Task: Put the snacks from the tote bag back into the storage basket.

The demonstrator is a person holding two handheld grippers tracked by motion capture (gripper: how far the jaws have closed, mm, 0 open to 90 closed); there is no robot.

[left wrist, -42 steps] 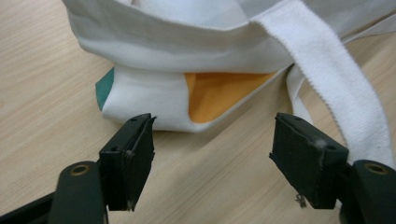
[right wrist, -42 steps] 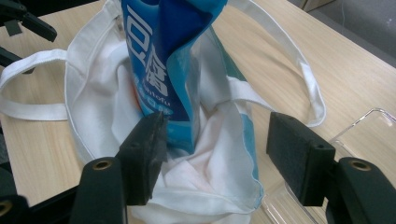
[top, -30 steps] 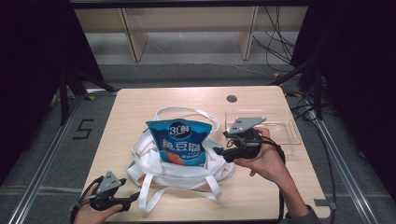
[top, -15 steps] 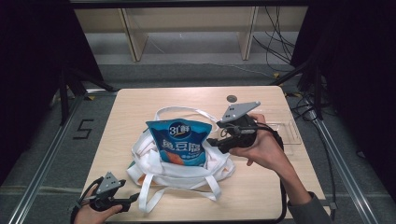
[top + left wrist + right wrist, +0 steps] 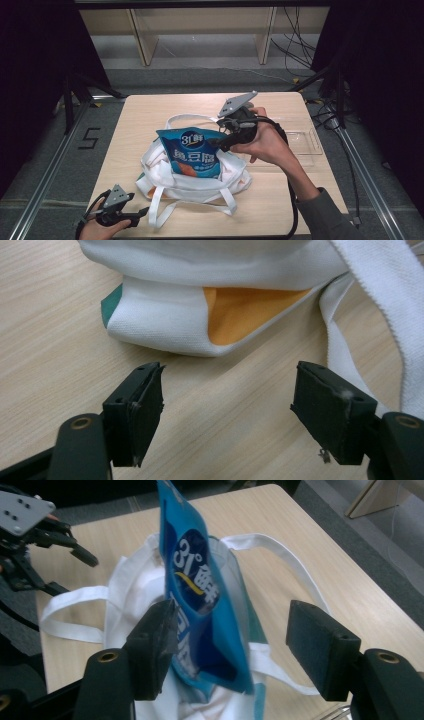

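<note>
A blue snack bag [image 5: 192, 156] stands upright in a white tote bag [image 5: 200, 182] at the middle of the table. My right gripper [image 5: 216, 145] hovers at the snack bag's upper right edge, angled down. In the right gripper view the right gripper [image 5: 235, 615] is open, and the snack bag [image 5: 200, 595] rises between the jaws, close to the left one. My left gripper [image 5: 142, 214] rests near the table's front left, beside a tote strap [image 5: 160, 205]. In the left gripper view the left gripper [image 5: 230, 375] is open just short of the tote bag's corner [image 5: 160, 325], where orange and green show.
A clear plastic tray [image 5: 305, 142] lies at the table's right edge, behind my right hand. White straps [image 5: 187, 119] loop out from the tote toward the far side and the front. The wooden table [image 5: 145, 115] is bare at the far left.
My right gripper has risen and shifted toward the far side, tilting down over the snack bag's top edge. The left gripper and the tote bag have stayed put.
</note>
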